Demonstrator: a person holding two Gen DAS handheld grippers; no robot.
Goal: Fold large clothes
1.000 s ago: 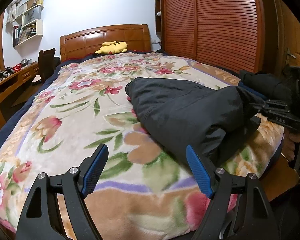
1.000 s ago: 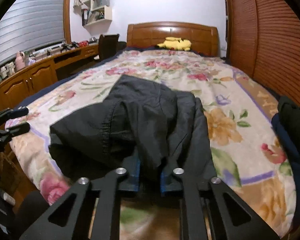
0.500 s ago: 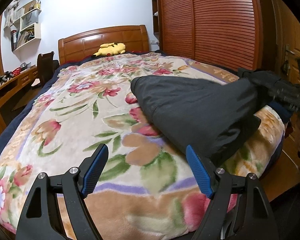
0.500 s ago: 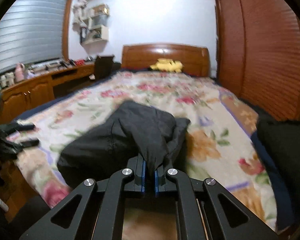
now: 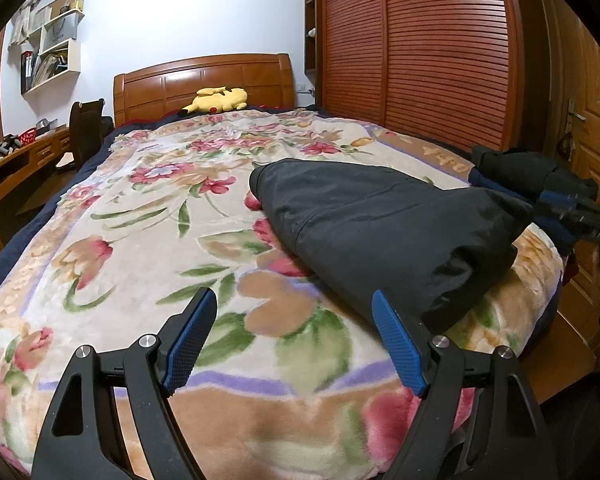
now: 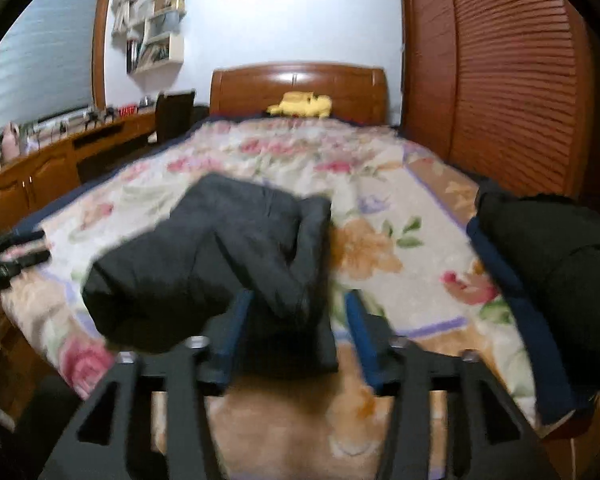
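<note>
Folded dark garment (image 5: 380, 224) at bed's foot edge, both grippers' fingers (image 5: 190, 338) spread wide, gripping nothing

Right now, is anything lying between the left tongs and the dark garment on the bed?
Nothing visible does. The left tongs hang open over bare floral blanket, and the dark garment lies just ahead to their right, its near edge beside the right-hand finger.
</note>
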